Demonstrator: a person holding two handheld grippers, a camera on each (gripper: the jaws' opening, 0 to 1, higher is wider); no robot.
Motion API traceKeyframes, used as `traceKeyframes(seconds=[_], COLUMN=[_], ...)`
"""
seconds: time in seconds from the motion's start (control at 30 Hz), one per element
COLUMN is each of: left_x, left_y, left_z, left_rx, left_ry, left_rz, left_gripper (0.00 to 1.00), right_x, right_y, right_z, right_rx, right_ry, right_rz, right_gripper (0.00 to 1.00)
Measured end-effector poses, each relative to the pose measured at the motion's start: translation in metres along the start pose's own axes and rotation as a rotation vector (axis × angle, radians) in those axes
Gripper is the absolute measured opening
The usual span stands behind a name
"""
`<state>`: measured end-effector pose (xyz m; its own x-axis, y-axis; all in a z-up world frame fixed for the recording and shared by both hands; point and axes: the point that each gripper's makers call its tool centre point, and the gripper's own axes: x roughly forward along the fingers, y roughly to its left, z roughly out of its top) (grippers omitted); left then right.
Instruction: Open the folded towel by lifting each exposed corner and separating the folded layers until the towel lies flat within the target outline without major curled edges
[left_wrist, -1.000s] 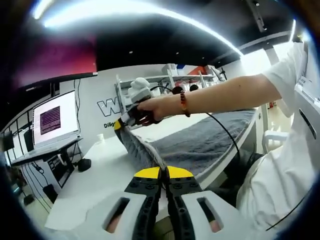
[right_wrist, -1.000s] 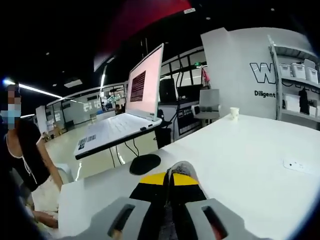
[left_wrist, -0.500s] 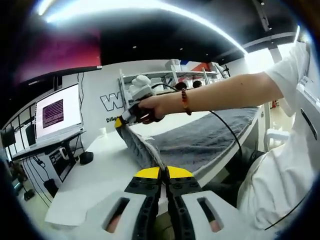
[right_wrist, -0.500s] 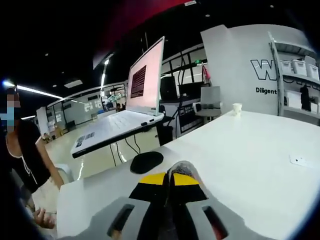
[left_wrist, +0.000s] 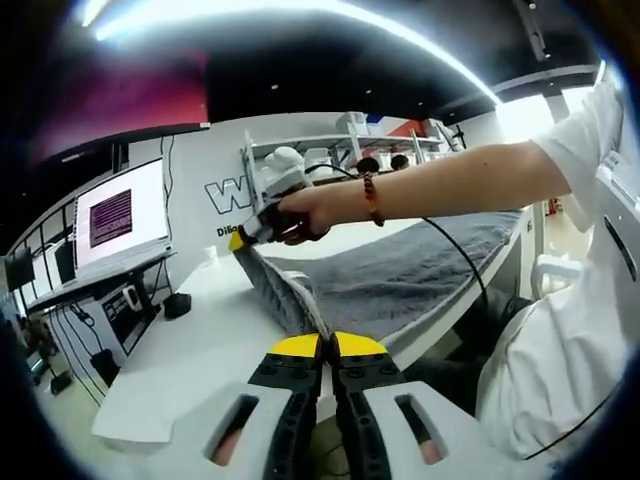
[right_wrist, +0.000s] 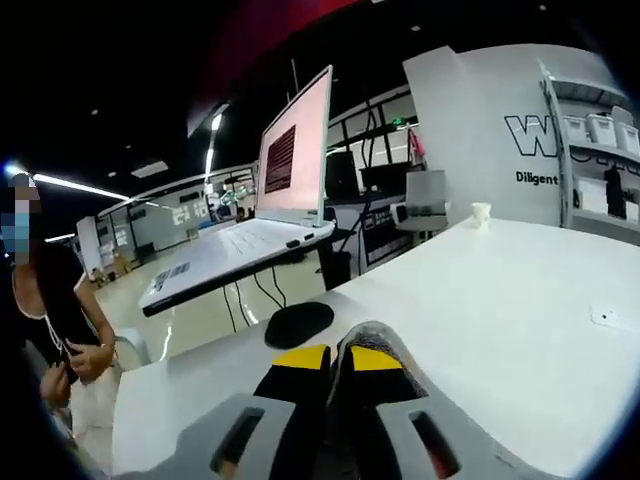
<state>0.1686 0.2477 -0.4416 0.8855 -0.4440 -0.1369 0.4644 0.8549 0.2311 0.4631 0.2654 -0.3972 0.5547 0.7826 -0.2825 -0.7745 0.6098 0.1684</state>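
Spanning the white desk (left_wrist: 190, 350), the grey towel (left_wrist: 400, 280) lies mostly spread, with its near edge stretched taut between our two tools. Compared with a second ago, we note little real change: the lifted edge has stayed raised, both views have drifted only slightly, and the laptop (right_wrist: 270, 215) sits a touch differently in the right gripper view, which we put down to camera motion. The right hand-held gripper (left_wrist: 250, 237) is clamped on one towel corner, held up off the desk. The left hand-held gripper (left_wrist: 327, 350) pinches the opposite end, jaws closed on cloth. We judge the final layer is open; lowering it flat remains. A dark mouse (right_wrist: 298, 323) rests beyond.
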Motion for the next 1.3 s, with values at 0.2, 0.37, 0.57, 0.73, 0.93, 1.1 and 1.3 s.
traceKeyframes(seconds=[0.2, 0.37, 0.57, 0.73, 0.93, 1.1, 1.3], left_x=[-0.001, -0.002, -0.005, -0.007, -0.011, -0.012, -0.01], left_y=[0.004, 0.005, 0.011, 0.015, 0.021, 0.024, 0.024], left_z=[-0.004, -0.005, -0.006, -0.008, -0.008, -0.007, -0.003], left_rx=[-0.01, -0.003, -0.003, -0.008, -0.015, -0.018, -0.002], left_ry=[0.021, 0.025, 0.034, 0.044, 0.041, 0.032, 0.024], left_rz=[0.016, 0.024, 0.054, 0.075, 0.102, 0.117, 0.12], left_gripper=[0.02, 0.03, 0.06, 0.09, 0.1, 0.13, 0.19], right_x=[0.001, 0.005, 0.009, 0.013, 0.011, 0.01, 0.006], right_y=[0.002, 0.005, 0.007, 0.01, 0.011, 0.012, 0.014], right_z=[-0.002, -0.004, -0.006, -0.002, -0.005, -0.008, -0.008], right_rx=[-0.006, -0.025, -0.031, -0.042, -0.049, -0.062, -0.082], right_ry=[0.0, 0.007, 0.013, -0.009, -0.001, 0.008, 0.006], right_rz=[0.004, 0.021, 0.032, 0.034, 0.038, 0.04, 0.045], right_gripper=[0.04, 0.09, 0.15, 0.25, 0.25, 0.26, 0.27])
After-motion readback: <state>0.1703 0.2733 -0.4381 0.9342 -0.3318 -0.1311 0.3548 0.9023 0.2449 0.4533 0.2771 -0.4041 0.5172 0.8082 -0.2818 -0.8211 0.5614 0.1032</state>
